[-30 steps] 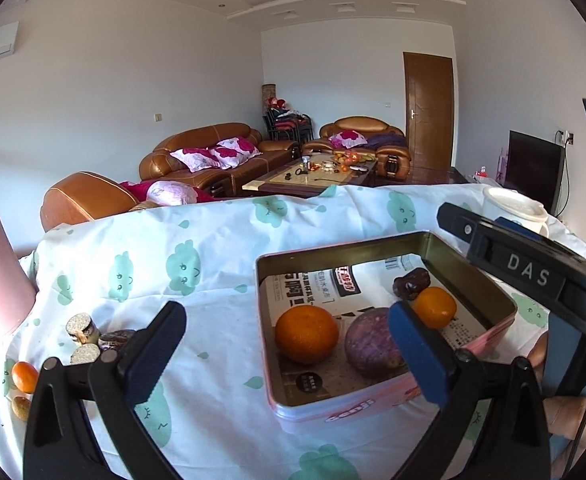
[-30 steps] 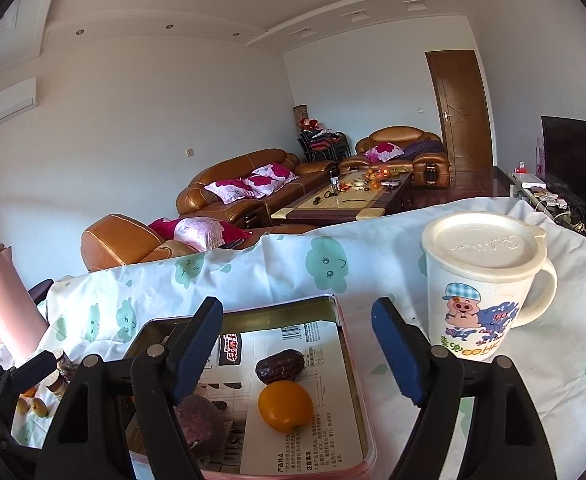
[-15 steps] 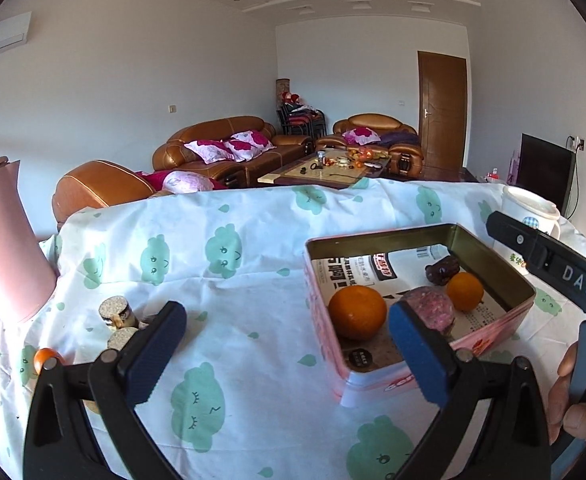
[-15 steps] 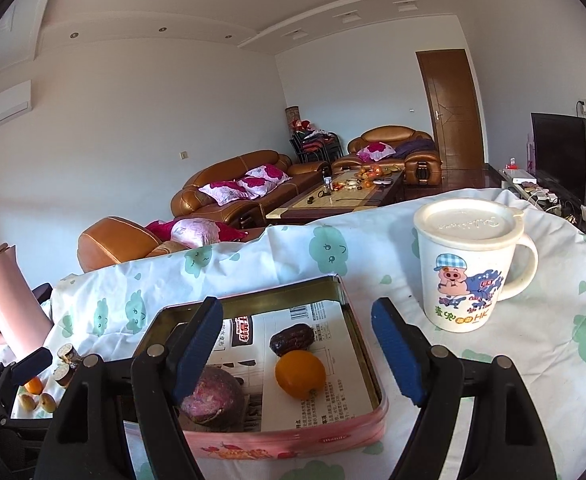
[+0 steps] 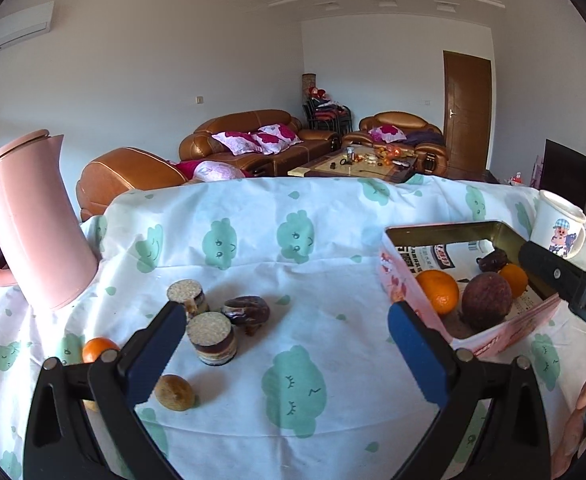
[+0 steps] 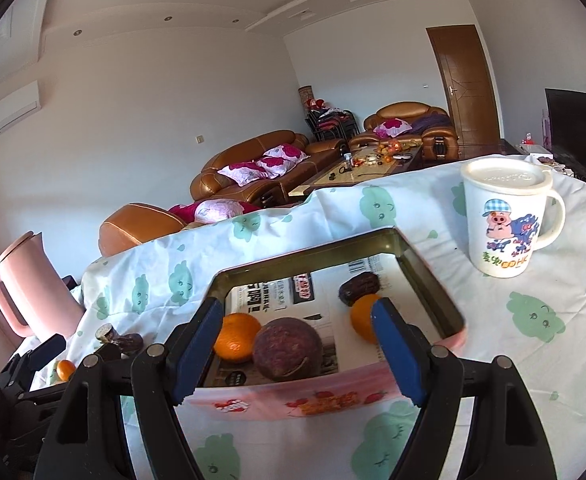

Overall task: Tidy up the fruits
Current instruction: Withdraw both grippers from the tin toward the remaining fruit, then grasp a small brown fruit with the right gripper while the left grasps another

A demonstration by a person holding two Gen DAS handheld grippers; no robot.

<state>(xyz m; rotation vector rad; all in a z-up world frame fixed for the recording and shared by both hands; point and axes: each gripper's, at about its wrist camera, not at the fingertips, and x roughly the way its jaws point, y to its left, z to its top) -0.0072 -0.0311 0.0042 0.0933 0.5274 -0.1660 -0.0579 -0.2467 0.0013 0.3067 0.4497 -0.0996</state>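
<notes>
So from where I'm sitting, my left gripper [image 5: 285, 340] is hovering over the tablecloth [image 5: 293, 248] with its jaws spread wide and nothing between them. It's aimed at the loose pile on the left side of the table, and the blue pads [image 5: 155, 354] frame that bunch. My right gripper [image 6: 297, 350] is also wide apart and empty, held low and pointing straight at the near wall of the pink tin [image 6: 293, 400].

Count time. Inside the tin I see four things on the printed paper liner: one bigger orange [image 6: 237, 336], one purple round fruit [image 6: 287, 348] right next to it, one smaller orange [image 6: 363, 316] partly behind my right pad, and one dark date-looking thing [image 6: 359, 288] touching that smaller orange at the back.

Out on the cloth, in the left view: two short layered cylinders with grainy tops [image 5: 212, 338], one nearer and one further back, one dark wrinkly piece [image 5: 249, 310] just beside them, one small orange [image 5: 97, 350] peeking out behind my left finger, and one brownish round fruit [image 5: 174, 392] closest to me. There's something yellowish under the finger too, can't tell what.

Also one pink kettle [image 5: 33, 224] at the far left, and one lidded pig mug [image 6: 505, 220] to the right of the tin, standing apart from it.
</notes>
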